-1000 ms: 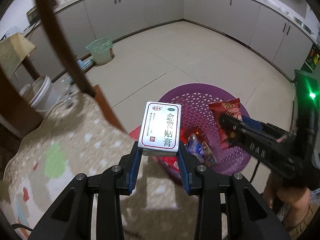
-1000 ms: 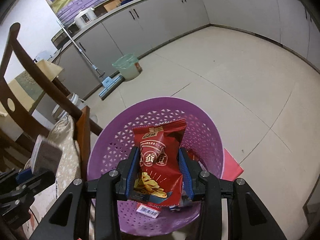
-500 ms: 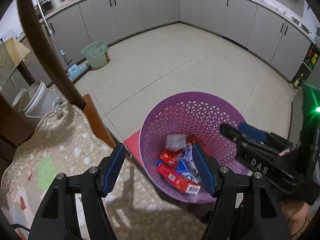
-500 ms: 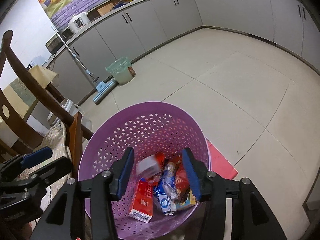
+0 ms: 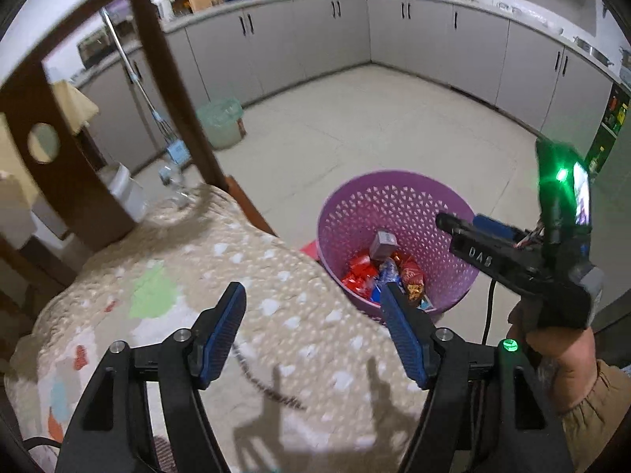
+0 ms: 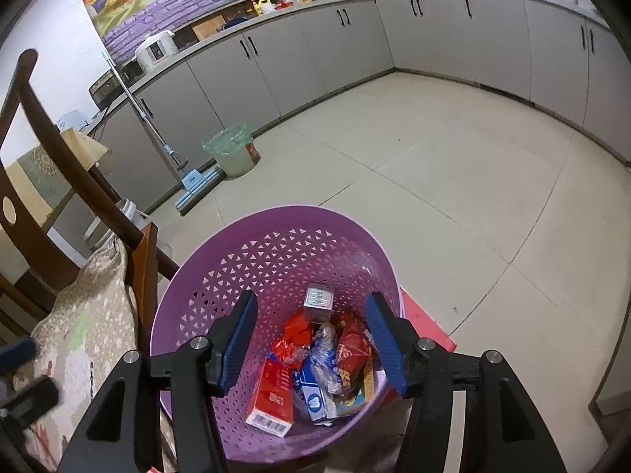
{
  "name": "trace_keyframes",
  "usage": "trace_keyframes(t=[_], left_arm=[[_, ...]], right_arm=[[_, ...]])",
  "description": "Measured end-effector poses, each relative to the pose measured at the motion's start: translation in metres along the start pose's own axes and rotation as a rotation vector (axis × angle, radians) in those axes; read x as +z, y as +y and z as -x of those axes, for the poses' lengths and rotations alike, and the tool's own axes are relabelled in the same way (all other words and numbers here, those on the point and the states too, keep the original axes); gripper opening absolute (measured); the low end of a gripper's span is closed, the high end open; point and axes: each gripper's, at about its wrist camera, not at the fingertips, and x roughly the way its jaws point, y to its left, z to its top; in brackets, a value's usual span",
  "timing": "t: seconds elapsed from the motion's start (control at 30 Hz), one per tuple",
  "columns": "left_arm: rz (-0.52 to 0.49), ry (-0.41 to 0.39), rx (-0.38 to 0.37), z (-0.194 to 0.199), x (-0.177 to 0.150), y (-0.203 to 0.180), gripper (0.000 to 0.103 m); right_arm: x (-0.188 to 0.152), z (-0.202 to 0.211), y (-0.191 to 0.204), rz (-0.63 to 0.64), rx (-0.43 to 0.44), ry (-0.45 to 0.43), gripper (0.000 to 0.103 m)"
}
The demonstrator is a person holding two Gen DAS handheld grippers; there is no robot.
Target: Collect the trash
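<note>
purple perforated basket (image 6: 272, 260) on floor beside cushioned chair (image 5: 244, 276), mouth up | red carton (image 6: 272, 398) lies lengthwise on basket bottom, barcode end nearest | grey box (image 6: 318, 302) stands on end atop wrappers | left gripper (image 5: 311, 327) jaws apart over cushion | right gripper (image 6: 311, 339) jaws apart over basket

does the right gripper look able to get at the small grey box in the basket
Probably yes. The right gripper hangs open right above the purple basket, and the grey box sits on top of the wrappers with nothing covering it.
</note>
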Motion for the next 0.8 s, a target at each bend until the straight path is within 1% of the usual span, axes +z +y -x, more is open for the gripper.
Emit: trace_keyframes(t=[0.07,0.1,0.13,0.17,0.23,0.27,0.33,0.4,0.47,0.57,0.63,0.7,0.8], left_arm=[[0.010,-0.060,0.027,0.021,-0.007,0.005,0.082],[0.022,-0.098,0.040,0.033,-0.009,0.008,0.084],[0.039,-0.137,0.053,0.046,-0.013,0.013,0.089],[0.050,-0.159,0.062,0.054,-0.015,0.016,0.092],[0.088,-0.231,0.090,0.077,-0.022,0.026,0.096],[0.105,-0.255,0.102,0.086,-0.024,0.030,0.097],[0.143,-0.287,0.126,0.100,-0.029,0.038,0.100],[0.171,-0.307,0.144,0.113,-0.035,0.044,0.100],[0.179,-0.332,0.179,0.124,-0.042,0.044,0.100],[0.158,-0.382,0.232,0.145,-0.053,0.038,0.101],[0.141,-0.395,0.229,0.158,-0.059,0.032,0.102],[0.129,-0.399,0.190,0.172,-0.065,0.027,0.103],[0.144,-0.373,0.140,0.181,-0.074,0.027,0.103]], right_arm=[[-0.008,0.009,0.004,0.019,-0.024,-0.020,0.061],[-0.011,0.015,0.007,0.036,-0.041,-0.032,0.061],[-0.014,0.020,0.009,0.051,-0.056,-0.041,0.061],[-0.019,0.029,0.012,0.064,-0.075,-0.047,0.061],[-0.028,0.044,0.012,0.055,-0.074,-0.040,0.062],[-0.033,0.053,0.013,0.052,-0.069,-0.035,0.062],[-0.045,0.074,0.018,0.073,-0.068,-0.020,0.066],[-0.053,0.092,0.023,0.093,-0.070,-0.010,0.066],[-0.058,0.112,0.031,0.108,-0.056,-0.006,0.067],[-0.062,0.144,0.044,0.131,-0.045,-0.019,0.068],[-0.065,0.166,0.054,0.145,-0.042,-0.040,0.070],[-0.066,0.186,0.065,0.164,-0.038,-0.068,0.073],[-0.071,0.207,0.080,0.196,-0.046,-0.103,0.075]])
